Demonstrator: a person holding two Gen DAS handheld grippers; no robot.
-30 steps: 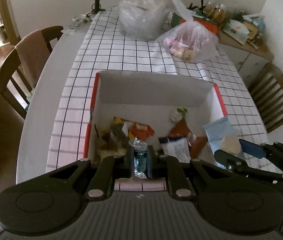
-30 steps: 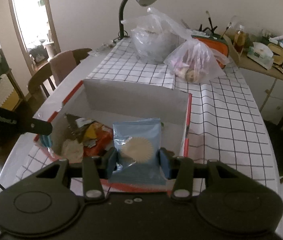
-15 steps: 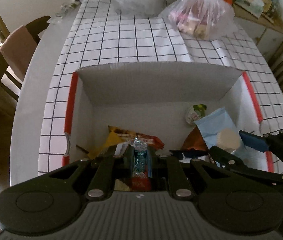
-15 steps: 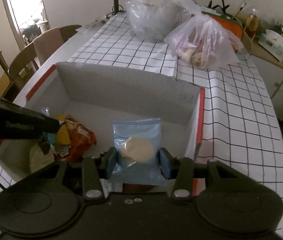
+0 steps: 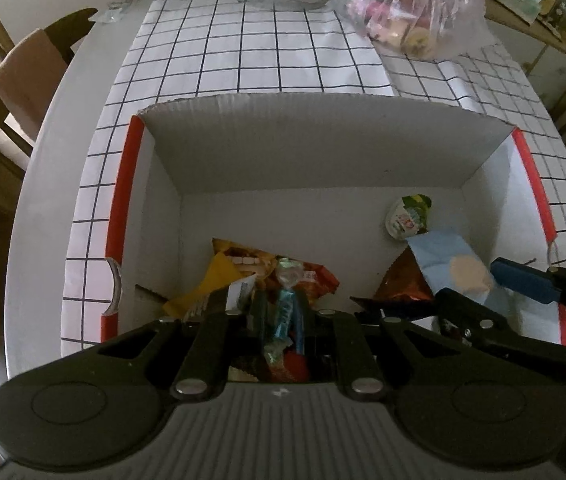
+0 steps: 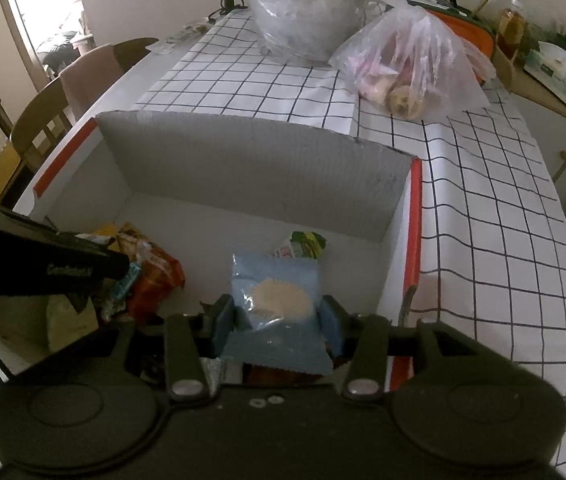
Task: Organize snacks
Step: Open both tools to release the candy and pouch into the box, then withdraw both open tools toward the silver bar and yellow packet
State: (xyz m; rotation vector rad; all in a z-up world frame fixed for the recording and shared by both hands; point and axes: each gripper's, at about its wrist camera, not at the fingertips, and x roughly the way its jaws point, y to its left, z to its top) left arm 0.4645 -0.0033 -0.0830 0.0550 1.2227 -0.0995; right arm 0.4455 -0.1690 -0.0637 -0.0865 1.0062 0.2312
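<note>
A white cardboard box with red edges (image 5: 123, 184) (image 6: 413, 216) sits on the checked tablecloth. My left gripper (image 5: 281, 316) is shut on a small teal wrapped candy (image 5: 283, 312) and holds it inside the box over orange and yellow snack bags (image 5: 243, 272). My right gripper (image 6: 277, 322) is shut on a light blue cookie packet (image 6: 279, 300) and holds it inside the box at its right side; the packet also shows in the left wrist view (image 5: 455, 264). A small green-lidded cup (image 5: 409, 216) lies near the box's back right.
Two clear plastic bags (image 6: 411, 64) (image 6: 303, 12) with food stand on the tablecloth behind the box. Wooden chairs (image 6: 79, 92) stand at the table's left. A cluttered side cabinet (image 6: 555, 72) is at the far right.
Both grippers have moved forward and down into the box with their snacks still held. The box looks larger and closer in both views.
</note>
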